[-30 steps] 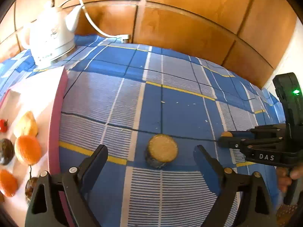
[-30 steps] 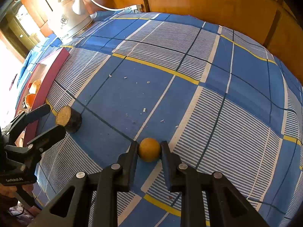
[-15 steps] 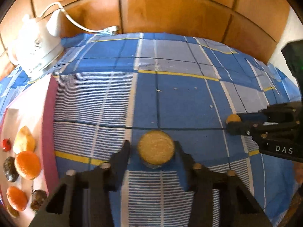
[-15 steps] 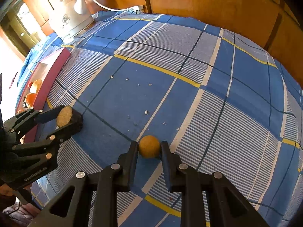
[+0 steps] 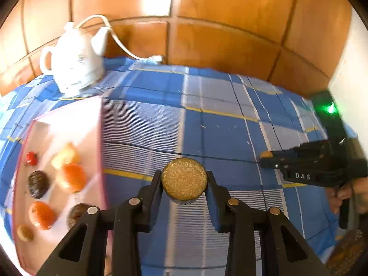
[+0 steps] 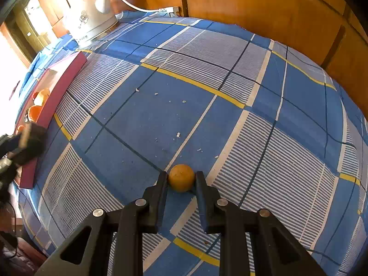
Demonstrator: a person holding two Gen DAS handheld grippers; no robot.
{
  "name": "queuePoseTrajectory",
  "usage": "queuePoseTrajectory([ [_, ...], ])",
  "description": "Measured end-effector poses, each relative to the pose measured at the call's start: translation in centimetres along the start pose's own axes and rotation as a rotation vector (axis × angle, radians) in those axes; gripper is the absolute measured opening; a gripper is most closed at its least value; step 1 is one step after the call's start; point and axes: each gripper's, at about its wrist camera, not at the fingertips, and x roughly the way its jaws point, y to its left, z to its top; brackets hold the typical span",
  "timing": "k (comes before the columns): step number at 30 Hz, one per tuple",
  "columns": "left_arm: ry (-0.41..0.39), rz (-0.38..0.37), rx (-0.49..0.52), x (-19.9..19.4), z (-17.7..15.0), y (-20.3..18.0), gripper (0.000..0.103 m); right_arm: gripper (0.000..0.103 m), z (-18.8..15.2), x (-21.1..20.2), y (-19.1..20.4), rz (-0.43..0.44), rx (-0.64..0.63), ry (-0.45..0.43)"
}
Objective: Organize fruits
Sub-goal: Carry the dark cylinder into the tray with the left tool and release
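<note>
Where the wood-panelled wall (image 5: 207, 34) meets it, a table under a blue checked cloth (image 6: 207, 92) fills both views, scattered with pale crumbs (image 6: 178, 134). On its far left stands a white electric kettle (image 5: 73, 69), its cord trailing to a plug at the wall. Nearer, along the left edge, lies a pink tray (image 5: 101, 151) with a raised rim, holding several fruits: two oranges (image 5: 71, 177), a pale yellowish piece, two dark round ones, a small red one and a small brown one. The left gripper (image 5: 184, 184) pinches a halved fruit (image 5: 184, 178) with a dark rind and a grainy tan cut face turned toward the camera; the fingers (image 5: 154, 188) press its sides, and it sits just right of the tray rim, though whether it is off the cloth cannot be told. Well to the right, the right gripper (image 6: 181, 181) is closed on a small yellow-orange ball of fruit (image 6: 181, 177), fingers (image 6: 161, 186) against both sides, the fruit resting on the cloth. From the right wrist view, the left gripper is a dark blur at the tray's near end.
</note>
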Motion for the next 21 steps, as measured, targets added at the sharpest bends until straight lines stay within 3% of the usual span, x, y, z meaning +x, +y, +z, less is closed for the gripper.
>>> queuePoseTrajectory([
  [11,-0.028,0.120,-0.227,-3.4,0.2,11.7,0.036,0.024,-0.2,0.1,0.9,-0.045,-0.029,-0.013],
  [21,-0.023,0.159,-0.323,-0.7,2.5,19.0,0.036,0.024,-0.5,0.1,1.0,-0.044,-0.019,-0.016],
])
